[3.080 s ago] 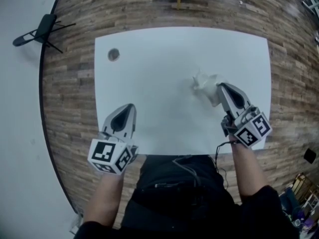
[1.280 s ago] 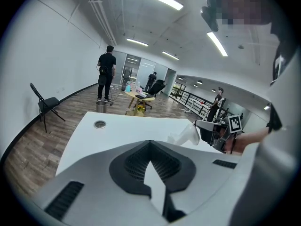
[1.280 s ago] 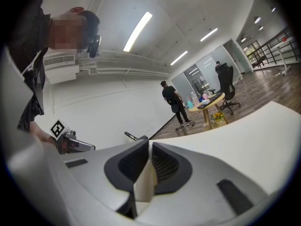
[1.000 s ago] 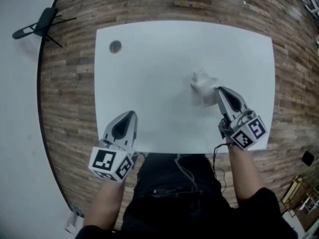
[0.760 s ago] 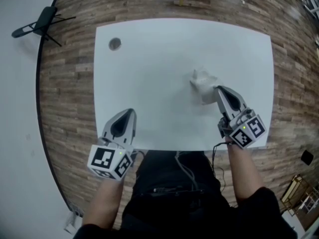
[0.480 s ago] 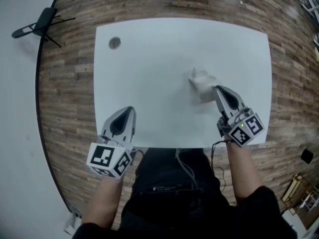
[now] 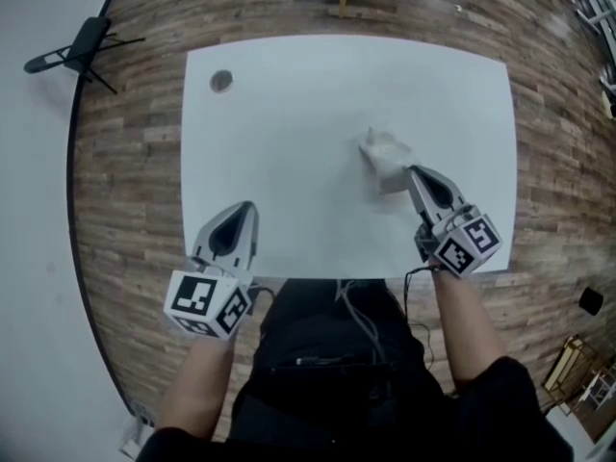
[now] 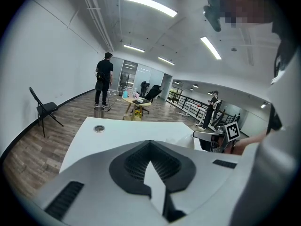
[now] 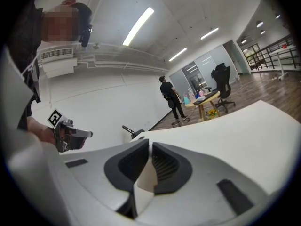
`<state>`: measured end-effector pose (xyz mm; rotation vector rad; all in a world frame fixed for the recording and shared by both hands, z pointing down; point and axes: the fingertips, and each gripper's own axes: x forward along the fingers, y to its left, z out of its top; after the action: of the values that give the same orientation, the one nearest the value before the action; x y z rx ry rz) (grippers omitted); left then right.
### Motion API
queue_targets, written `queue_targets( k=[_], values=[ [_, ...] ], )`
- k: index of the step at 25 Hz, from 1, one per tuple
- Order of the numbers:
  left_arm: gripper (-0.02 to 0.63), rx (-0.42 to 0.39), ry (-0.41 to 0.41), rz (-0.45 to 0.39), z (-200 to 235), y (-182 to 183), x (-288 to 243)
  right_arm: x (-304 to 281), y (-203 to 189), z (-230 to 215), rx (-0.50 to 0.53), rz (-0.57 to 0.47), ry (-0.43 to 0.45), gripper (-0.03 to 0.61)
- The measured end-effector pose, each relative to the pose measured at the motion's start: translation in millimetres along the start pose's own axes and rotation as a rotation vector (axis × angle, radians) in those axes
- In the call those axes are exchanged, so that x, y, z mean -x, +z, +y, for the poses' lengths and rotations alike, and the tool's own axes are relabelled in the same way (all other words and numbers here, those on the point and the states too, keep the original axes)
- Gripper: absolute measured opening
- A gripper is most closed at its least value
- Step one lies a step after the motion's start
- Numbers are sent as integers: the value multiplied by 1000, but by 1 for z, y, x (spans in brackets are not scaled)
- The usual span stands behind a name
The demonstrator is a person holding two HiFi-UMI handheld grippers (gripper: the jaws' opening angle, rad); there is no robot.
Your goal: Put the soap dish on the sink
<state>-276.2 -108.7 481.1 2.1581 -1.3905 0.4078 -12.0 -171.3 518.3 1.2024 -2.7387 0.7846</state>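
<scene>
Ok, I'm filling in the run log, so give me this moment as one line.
left gripper: shut, empty, over table near edge | right gripper: shut on white object, table's right half

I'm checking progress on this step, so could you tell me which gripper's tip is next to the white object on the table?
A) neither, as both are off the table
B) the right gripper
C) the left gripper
B: in the head view the right gripper points its tip at the edge of the white object, while the left gripper sits well away, near the near left corner of the table.
</scene>
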Motion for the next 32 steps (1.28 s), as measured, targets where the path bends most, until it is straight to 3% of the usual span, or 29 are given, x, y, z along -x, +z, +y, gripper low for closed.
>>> queue_targets(
  k=[16,32],
  values=[
    [-11,-33,-6,-33,-24,10,15,20,-22,1,54,63,0,28],
    [-11,-63,-45,-22,-47,10,-2,34,-40,-8,61,87,-23,28]
  ],
)
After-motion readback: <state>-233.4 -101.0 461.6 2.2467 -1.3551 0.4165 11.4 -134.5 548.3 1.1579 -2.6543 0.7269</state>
